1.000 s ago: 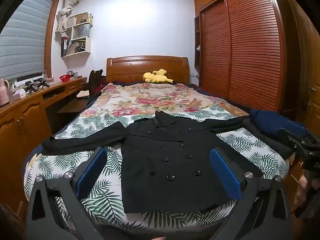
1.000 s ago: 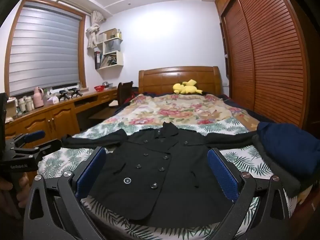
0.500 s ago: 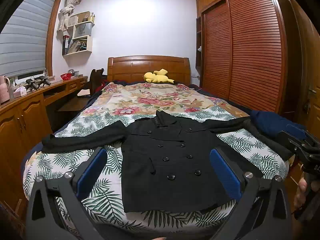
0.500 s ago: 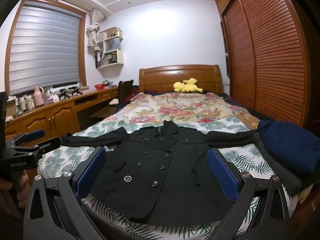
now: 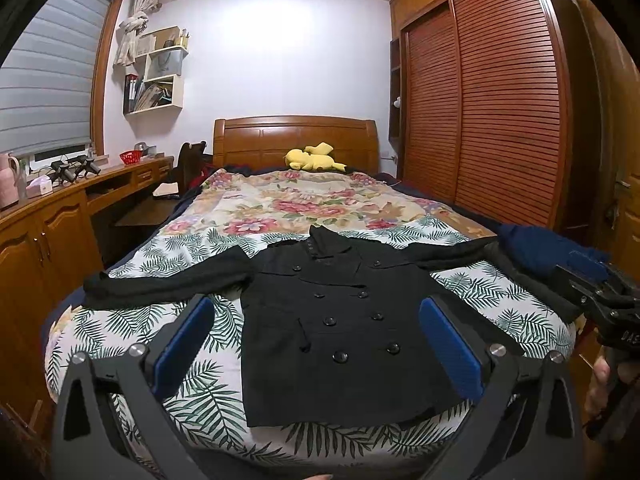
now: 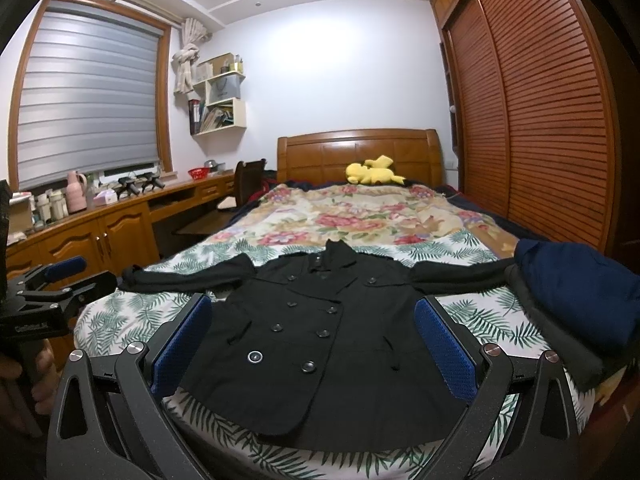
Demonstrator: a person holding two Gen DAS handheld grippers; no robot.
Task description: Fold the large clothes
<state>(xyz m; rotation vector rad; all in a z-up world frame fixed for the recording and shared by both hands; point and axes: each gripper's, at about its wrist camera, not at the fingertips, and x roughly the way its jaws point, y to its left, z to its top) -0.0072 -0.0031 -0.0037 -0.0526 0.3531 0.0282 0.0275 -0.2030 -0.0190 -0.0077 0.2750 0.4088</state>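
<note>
Both the left tool and right tool are hanging wide open and empty before the black double-breasted coat lying flat mid-frame on the bed, folding seemingly unstarted, a sleeve grab likely coming next.

Dim, warm ceiling light glares on the back wall; edges bend and vignette black.

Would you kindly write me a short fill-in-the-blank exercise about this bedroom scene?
1. The black coat lies spread flat on the ____.
2. Both of its sleeves are stretched ____ to the sides.
3. The left hand-held gripper and the right hand-held gripper are both ____ and hold nothing.
4. The plush toy by the headboard is ____ in colour.

Missing words: bed; out; open; yellow
</note>
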